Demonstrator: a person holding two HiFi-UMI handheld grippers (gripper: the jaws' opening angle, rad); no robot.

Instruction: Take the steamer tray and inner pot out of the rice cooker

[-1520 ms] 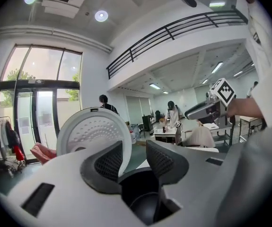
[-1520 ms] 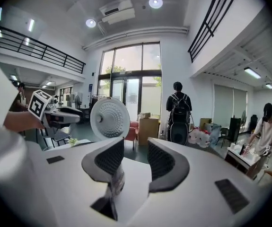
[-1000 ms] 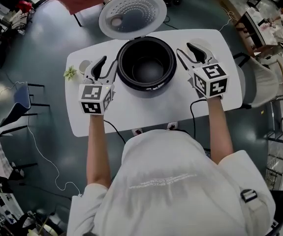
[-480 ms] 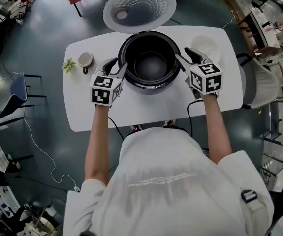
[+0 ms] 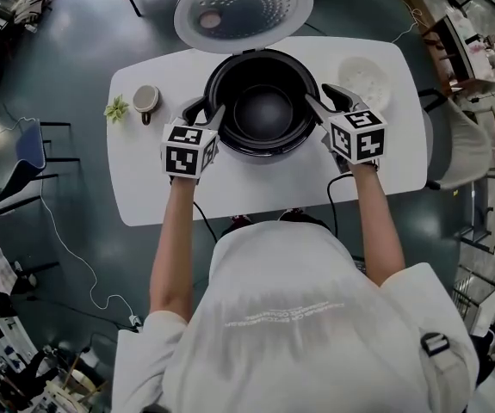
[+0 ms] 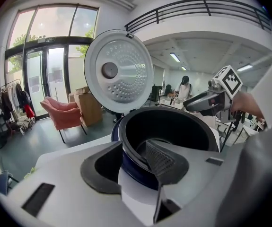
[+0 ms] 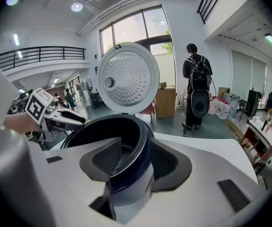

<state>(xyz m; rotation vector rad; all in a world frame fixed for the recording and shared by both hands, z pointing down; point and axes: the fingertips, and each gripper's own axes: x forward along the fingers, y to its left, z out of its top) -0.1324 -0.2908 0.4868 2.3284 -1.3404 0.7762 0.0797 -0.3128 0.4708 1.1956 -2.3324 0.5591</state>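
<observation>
Jaws of left gripper [image 5: 206, 110] and right gripper [image 5: 324, 99] stand wide astride the inner pot [image 5: 264, 117] rim, seemingly unclamped.

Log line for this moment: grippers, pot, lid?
left gripper: open, astride inner pot rim | right gripper: open, astride opposite rim | inner pot: in rice cooker, not lifted | lid: open
</observation>
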